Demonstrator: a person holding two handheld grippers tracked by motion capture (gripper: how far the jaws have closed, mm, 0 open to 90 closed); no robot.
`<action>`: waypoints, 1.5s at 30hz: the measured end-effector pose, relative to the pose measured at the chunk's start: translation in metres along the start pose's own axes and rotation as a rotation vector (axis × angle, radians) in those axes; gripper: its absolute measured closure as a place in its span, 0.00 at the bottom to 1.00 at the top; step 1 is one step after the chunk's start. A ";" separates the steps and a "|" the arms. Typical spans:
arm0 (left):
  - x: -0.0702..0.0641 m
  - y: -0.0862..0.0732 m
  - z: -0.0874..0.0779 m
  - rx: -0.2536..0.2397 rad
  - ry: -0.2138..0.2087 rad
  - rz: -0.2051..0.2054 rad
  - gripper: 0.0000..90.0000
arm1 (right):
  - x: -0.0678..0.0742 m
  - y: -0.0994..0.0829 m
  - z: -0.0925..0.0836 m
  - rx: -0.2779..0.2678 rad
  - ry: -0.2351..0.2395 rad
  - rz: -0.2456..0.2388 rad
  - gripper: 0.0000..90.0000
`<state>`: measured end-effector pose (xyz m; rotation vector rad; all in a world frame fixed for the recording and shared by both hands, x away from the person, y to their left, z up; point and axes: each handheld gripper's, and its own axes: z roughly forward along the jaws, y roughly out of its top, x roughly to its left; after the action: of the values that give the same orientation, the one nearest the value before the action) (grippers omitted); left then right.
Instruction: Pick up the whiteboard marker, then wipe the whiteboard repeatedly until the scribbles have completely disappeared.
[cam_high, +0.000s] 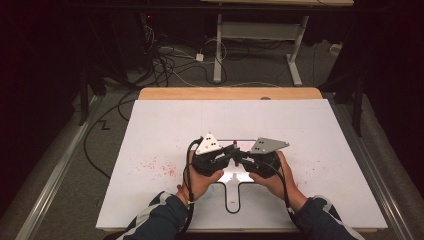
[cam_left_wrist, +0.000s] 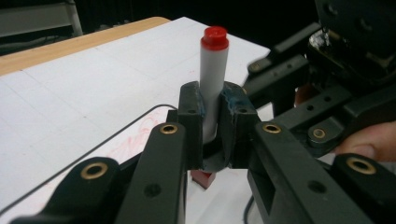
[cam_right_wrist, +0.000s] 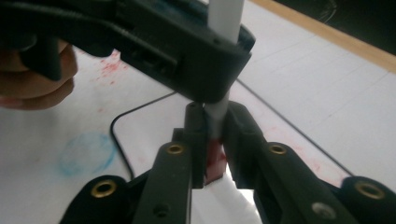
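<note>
The marker (cam_left_wrist: 214, 88) stands upright above the middle of the white bench (cam_high: 165, 120), near its near edge, over a black outline; the left tongs (cam_left_wrist: 214, 128) are clamped on its grey barrel, red end up; the right tongs (cam_right_wrist: 214, 140) sit around its lower red cap, jaws close about it, though whether the pads press I cannot tell. It looks light and stiff; a smooth plastic tube, likely slippery, so it could twist or slide in a loose hold; not fragile. The barrel's middle seems the best place for a firm hold; the cap wants a square pinch across its sides, pulled straight along the barrel; red smears on the bench suggest the tip will stain.
</note>
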<state>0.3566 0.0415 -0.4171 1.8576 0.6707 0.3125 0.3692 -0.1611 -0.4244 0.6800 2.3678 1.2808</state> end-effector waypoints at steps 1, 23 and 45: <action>0.000 0.000 0.000 0.000 0.013 0.009 0.86 | 0.000 0.002 0.002 0.000 0.003 0.003 0.88; 0.024 -0.055 -0.085 0.094 0.287 0.184 0.22 | -0.018 0.015 0.038 -0.041 0.041 0.021 0.91; 0.023 -0.111 -0.120 0.248 0.318 0.131 0.22 | -0.002 0.027 0.103 0.047 0.087 -0.047 0.91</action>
<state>0.2807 0.1761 -0.4758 2.1156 0.8342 0.6443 0.4307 -0.0802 -0.4553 0.5905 2.4753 1.2624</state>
